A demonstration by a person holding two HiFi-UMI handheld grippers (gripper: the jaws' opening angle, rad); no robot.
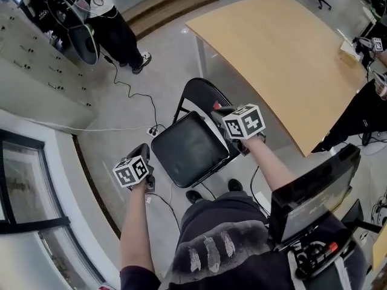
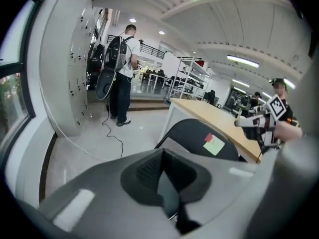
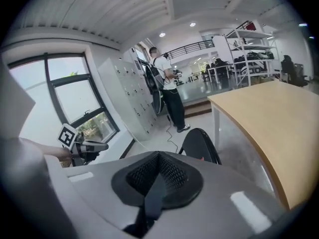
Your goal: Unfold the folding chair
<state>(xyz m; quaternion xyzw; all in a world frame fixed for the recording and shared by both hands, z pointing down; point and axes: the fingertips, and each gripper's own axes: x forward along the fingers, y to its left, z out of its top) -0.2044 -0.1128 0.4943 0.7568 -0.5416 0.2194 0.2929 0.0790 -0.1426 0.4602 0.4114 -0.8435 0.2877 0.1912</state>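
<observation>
In the head view the folding chair (image 1: 190,150) stands on the grey floor just beside the wooden table (image 1: 284,47). Its dark seat is lowered and its backrest rises on the far side, so it looks already opened. The left gripper (image 1: 142,154) hangs to the left of the seat, apart from it. The right gripper (image 1: 225,115) appears over the right edge of the seat, near the backrest; this view does not show whether it touches. A cable (image 1: 129,91) lies on the floor close to the far legs of the chair, and a standing person (image 1: 115,26) is well apart.

In the left gripper view the two jaws are pressed together with nothing between them. Beyond them is the backrest with a coloured sticker (image 2: 214,144).

In the right gripper view the jaws are also closed on nothing. The top of the backrest shows beyond them, not in contact.

The task seems finished or almost finished. The risk is that the seat is not pushed fully down, so the chair could rock or fold again, and neither gripper holds it now. A further push could also knock the frame against the table or drag a leg onto the cable.
</observation>
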